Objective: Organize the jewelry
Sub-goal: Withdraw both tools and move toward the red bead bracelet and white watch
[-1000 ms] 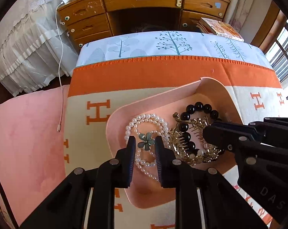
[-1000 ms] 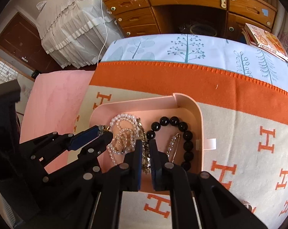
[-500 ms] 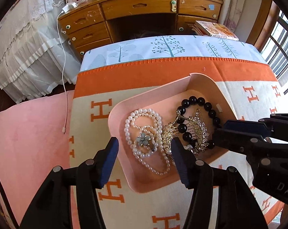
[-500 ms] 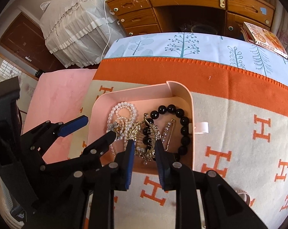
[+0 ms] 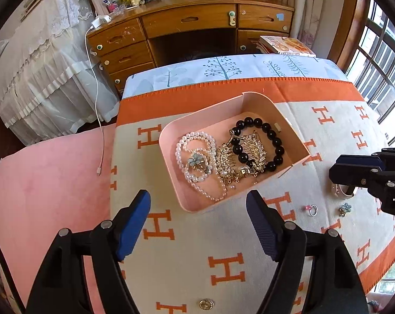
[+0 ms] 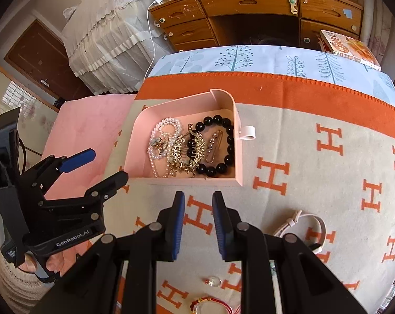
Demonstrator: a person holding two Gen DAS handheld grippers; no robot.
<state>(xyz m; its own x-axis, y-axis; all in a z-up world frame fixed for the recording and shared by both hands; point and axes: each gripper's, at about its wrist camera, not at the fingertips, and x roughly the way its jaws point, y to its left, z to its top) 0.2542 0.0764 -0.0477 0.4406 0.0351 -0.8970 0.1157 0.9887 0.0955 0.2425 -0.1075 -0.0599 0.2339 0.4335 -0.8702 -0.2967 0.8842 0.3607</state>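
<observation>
A cream blanket with orange H letters and an orange border covers the table, giving small pieces a soft, high-contrast bed where they do not roll. On it sits the pale pink open plastic tray, the collecting place for the job; its walls keep the loose pieces together. Inside lie a black bead bracelet, a white pearl strand with a pale blue flower charm, and a gold ornate hair comb, overlapping one another; the right wrist view also shows a gold pin inside the bracelet's ring.

The left gripper hangs just short of the tray's near edge, its jaws having just been opening and now wide apart with nothing between them, which suits a piece let go. The right gripper is also short of the tray, jaws a narrow gap apart and empty.

Outside the tray, still to be gathered by my reading: a white band, a small ring with a pink stone, a blue flower earring, a red beaded cord.
</observation>
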